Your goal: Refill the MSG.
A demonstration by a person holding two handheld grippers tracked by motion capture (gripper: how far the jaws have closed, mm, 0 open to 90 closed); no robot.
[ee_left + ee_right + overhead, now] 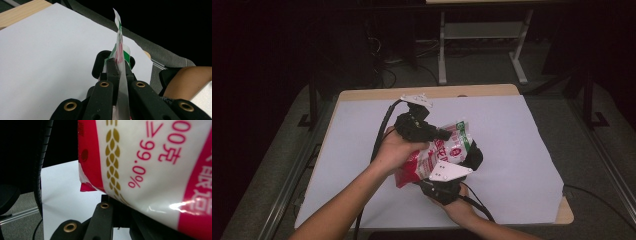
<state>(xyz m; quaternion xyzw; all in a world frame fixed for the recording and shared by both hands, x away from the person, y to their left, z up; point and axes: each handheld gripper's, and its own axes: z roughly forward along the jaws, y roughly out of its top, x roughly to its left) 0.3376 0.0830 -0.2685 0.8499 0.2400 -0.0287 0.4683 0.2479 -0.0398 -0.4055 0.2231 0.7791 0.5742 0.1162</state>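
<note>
A white sheet (512,150) covers most of the wooden table (492,90), and behind it a grey metal frame (482,35) stands on dark floor.

Colours on my table right now

I see a white bag (439,155) with red bands, gold wheat pattern, green top edge; black grippers (444,134); white sheet (512,150) over a pale wooden table (362,94).

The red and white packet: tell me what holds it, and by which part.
Both grippers. The left gripper pinches the packet by its thin top edge; the right gripper clamps its lower part.
</note>
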